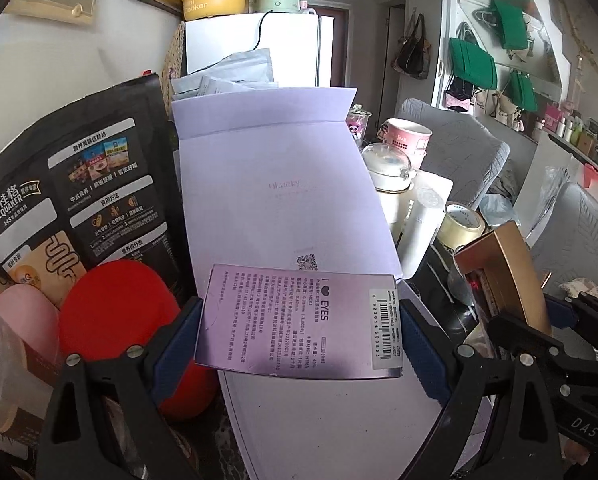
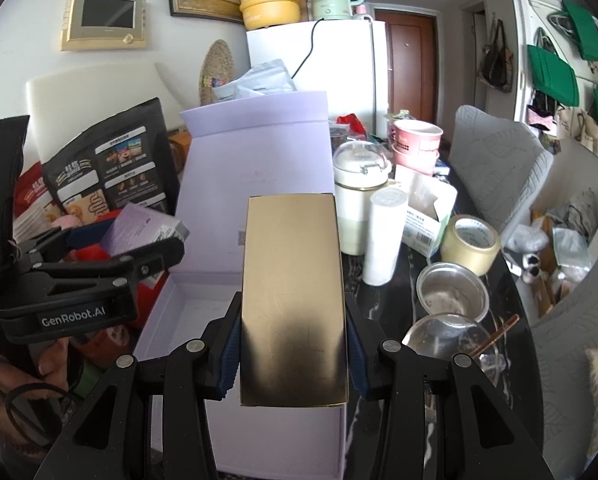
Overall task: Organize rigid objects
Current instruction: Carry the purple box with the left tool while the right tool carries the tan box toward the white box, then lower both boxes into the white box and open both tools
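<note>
My left gripper (image 1: 301,344) is shut on a flat purple "I love EYES" box (image 1: 299,320), held above an open lilac gift box (image 1: 331,420) whose lid (image 1: 275,184) stands upright behind. My right gripper (image 2: 293,356) is shut on a long gold box (image 2: 293,292), held over the same lilac box (image 2: 187,320). The left gripper (image 2: 99,264) with its purple box (image 2: 139,228) shows at the left of the right wrist view. The gold box (image 1: 511,276) shows at the right of the left wrist view.
A black Quaker bag (image 1: 71,200), a red round object (image 1: 127,320) and a pink one (image 1: 27,320) crowd the left. Right of the box stand a white lidded jar (image 2: 359,200), white cylinder (image 2: 383,236), tape roll (image 2: 471,244), steel cup (image 2: 453,296) and pink cups (image 2: 415,140).
</note>
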`<control>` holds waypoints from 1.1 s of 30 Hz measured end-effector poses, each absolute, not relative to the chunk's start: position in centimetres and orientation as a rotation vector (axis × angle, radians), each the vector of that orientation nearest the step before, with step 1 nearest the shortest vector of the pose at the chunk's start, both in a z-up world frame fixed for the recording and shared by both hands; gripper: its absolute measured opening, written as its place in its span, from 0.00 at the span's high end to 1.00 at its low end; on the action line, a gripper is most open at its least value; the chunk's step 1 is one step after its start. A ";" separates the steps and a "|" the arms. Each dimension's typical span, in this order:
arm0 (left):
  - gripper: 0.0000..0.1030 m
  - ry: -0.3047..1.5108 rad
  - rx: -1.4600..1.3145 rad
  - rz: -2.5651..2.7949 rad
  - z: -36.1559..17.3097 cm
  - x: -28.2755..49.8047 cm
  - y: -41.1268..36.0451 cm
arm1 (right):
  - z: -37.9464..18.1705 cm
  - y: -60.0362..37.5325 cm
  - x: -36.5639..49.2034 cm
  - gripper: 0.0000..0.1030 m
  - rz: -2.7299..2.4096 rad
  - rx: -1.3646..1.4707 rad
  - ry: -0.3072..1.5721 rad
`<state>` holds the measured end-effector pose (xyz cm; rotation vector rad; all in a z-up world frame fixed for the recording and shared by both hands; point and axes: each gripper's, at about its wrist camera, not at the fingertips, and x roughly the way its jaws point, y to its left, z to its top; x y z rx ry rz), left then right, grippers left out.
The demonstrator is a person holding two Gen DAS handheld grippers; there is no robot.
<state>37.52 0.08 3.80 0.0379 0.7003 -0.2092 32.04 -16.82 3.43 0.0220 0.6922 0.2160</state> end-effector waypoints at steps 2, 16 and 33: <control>0.09 0.720 0.036 -0.203 3.3 38.1 0.0 | 2.8 -16.7 32.7 0.57 0.215 0.013 0.718; 0.09 0.844 0.080 -0.186 -0.7 40.6 -1.0 | 0.3 -16.6 34.5 0.57 0.183 -0.016 0.783; 0.08 0.959 0.137 -0.168 -2.4 41.3 -2.6 | -1.6 -16.0 35.4 0.56 0.165 -0.016 0.858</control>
